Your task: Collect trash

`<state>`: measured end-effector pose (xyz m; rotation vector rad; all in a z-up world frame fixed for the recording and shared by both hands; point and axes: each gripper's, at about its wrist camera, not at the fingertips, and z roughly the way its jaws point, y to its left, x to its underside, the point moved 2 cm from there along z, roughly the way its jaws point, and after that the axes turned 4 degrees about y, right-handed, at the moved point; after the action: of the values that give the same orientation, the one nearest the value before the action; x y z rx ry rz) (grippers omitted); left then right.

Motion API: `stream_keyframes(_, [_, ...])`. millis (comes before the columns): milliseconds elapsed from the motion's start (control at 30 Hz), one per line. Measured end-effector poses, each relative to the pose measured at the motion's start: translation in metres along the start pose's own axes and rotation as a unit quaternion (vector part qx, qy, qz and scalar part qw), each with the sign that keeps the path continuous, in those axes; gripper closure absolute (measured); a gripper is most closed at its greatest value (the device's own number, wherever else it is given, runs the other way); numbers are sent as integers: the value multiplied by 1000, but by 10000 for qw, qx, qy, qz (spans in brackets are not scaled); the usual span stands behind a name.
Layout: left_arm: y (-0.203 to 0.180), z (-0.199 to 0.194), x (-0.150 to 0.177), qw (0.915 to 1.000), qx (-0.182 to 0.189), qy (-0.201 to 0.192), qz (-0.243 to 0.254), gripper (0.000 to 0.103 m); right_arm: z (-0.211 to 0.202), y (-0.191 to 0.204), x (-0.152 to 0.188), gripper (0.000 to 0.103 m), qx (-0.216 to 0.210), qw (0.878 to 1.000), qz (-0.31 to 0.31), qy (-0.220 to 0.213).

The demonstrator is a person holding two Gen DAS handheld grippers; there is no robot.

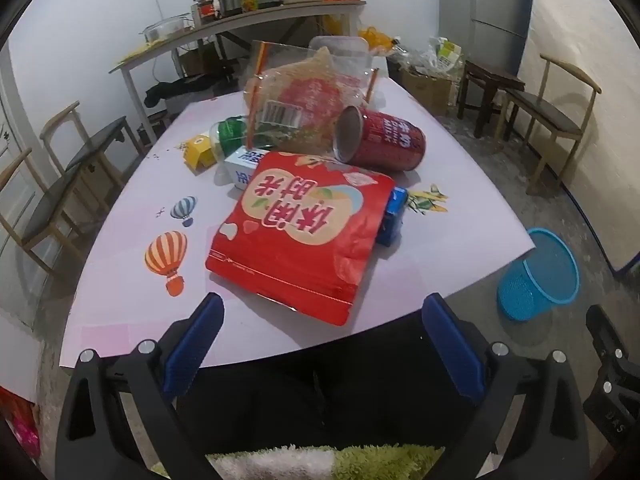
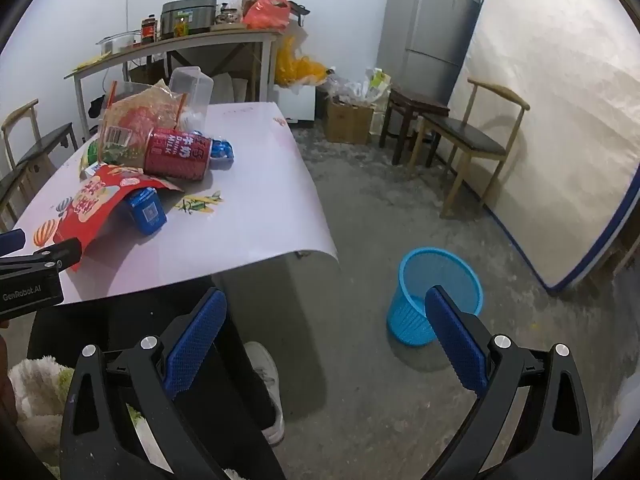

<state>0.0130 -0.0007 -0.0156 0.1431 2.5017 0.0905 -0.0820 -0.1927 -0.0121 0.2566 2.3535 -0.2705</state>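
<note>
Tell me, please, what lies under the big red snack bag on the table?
A blue carton sticks out beneath the red snack bag; a white box shows at its far edge. Anything else under it is covered.

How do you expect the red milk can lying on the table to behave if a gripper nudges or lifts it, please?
The red milk can lies on its side, so a nudge would probably roll it. Its open end suggests it is empty, likely light. It rests against the clear snack bag, which may shift as it moves.

The red can (image 2: 178,154) carries the words "DRINK MILK" beside Chinese characters. The red snack bag (image 1: 300,236) shows large Chinese characters, seen upside down. The left tool (image 2: 30,276) body reads "GenRobot.AI".
</note>
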Motion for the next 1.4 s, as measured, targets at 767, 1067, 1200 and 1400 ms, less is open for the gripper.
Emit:
stream_keyframes(767, [0, 0, 5, 9997, 227, 69, -4, 6, -1, -7, 14, 7, 62, 9999, 16, 78])
stream_keyframes(1067, [1, 0, 6, 9997, 230, 74, 2, 6, -5, -7, 16, 7, 80, 9999, 0, 63])
stream_keyframes(1200, [2, 1, 6, 9997, 223, 77, -3, 6, -8, -7, 16, 7, 84, 10000, -20, 34])
stream_keyframes(1400, [1, 1, 6, 9997, 220, 74, -1, 6, -8, -7, 16, 7, 92, 10000, -21, 33])
